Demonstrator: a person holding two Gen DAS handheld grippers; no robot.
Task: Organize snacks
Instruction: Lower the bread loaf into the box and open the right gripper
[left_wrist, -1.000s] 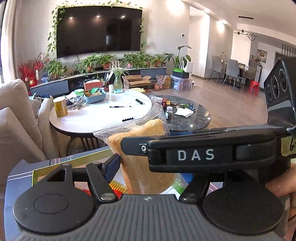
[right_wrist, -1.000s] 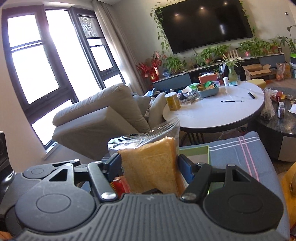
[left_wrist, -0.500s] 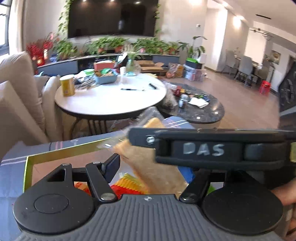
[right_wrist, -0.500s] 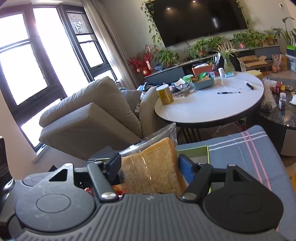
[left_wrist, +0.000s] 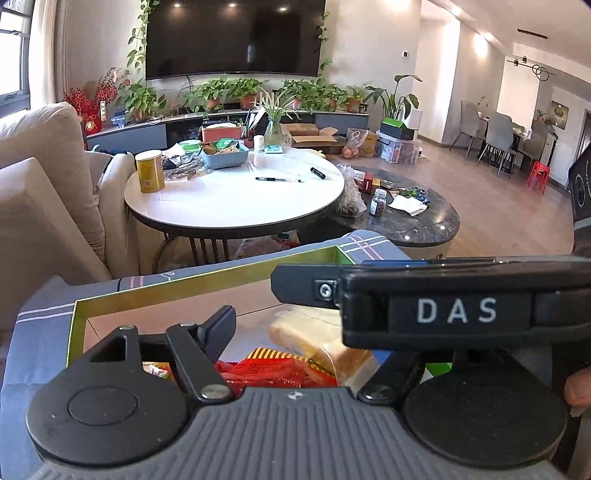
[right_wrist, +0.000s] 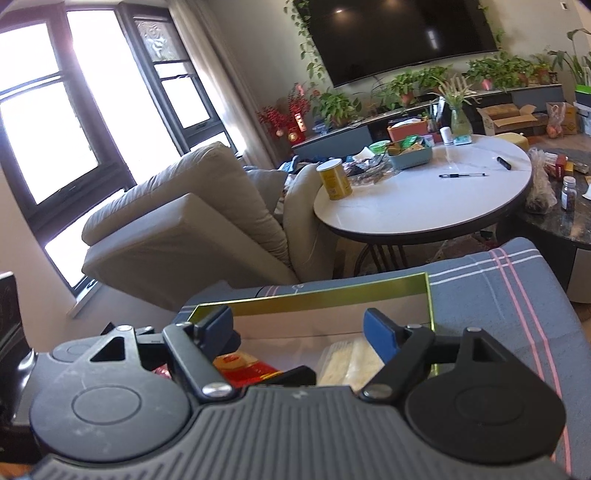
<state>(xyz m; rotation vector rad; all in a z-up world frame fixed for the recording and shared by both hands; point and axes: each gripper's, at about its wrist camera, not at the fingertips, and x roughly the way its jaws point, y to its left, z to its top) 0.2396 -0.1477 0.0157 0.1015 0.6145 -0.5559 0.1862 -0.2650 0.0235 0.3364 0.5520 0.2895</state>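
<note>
A bag of sliced bread (left_wrist: 314, 339) lies flat inside a green-and-gold-rimmed box (left_wrist: 166, 288), beside a red snack packet (left_wrist: 273, 369). My left gripper (left_wrist: 303, 332) hangs just over them with its jaws opening. Its left finger (left_wrist: 218, 328) is clear of the bag, and the other is hidden behind the right gripper's black housing marked DAS (left_wrist: 454, 306). In the right wrist view my right gripper (right_wrist: 297, 325) is open above the box (right_wrist: 314, 295). The bread bag (right_wrist: 351, 362) and red packet (right_wrist: 243, 369) lie below its blue pads (right_wrist: 380, 332).
The box rests on a blue plaid cloth (right_wrist: 498, 295). Beyond it stand a round white table (left_wrist: 236, 206) with a yellow can (left_wrist: 149, 171), a low dark marble table (left_wrist: 406, 221) and a beige sofa (left_wrist: 44, 184). A hand (left_wrist: 576, 387) shows at the right edge.
The bread bag stood upright between the right gripper's pads; now it lies in the box beneath them. Both grippers sank toward the box, and the left jaws widened.
</note>
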